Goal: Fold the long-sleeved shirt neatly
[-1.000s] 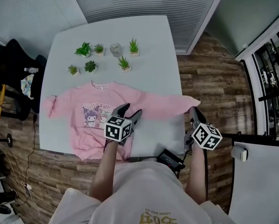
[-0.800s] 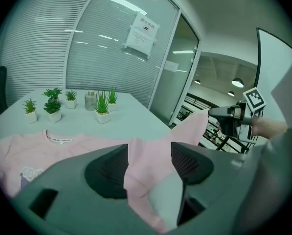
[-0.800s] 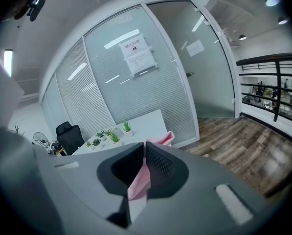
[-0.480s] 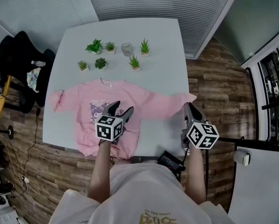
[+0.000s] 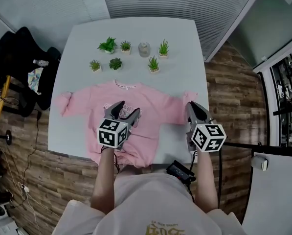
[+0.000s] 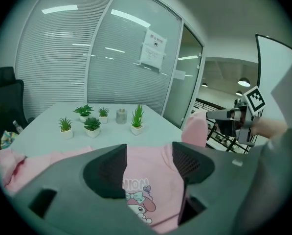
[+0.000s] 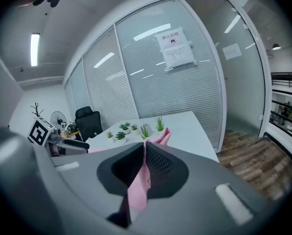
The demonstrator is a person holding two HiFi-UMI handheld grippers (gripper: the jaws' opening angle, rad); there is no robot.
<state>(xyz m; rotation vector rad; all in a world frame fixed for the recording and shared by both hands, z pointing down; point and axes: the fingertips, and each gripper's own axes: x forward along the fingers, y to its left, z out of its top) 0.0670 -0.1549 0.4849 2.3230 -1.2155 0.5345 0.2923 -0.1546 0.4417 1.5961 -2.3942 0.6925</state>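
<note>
A pink long-sleeved shirt with a cartoon print lies front up on the pale table. Its left sleeve is bunched at the table's left side. My left gripper hovers over the printed chest. Its jaws have just been opening and nothing is between them; the print shows through the gap of that gripper. My right gripper is shut on the right sleeve's cuff, held up off the table near the right edge. Pink cloth hangs from the closed jaws of the right gripper.
Several small potted plants and a glass jar stand at the table's far side, beyond the collar. A black chair with things on it stands left of the table. A black device sits at the near edge. Wooden floor surrounds the table.
My right gripper has drawn the sleeve cuff leftward toward the shirt's body and lifted it. My left gripper has shifted left over the print, jaws slightly wider.
</note>
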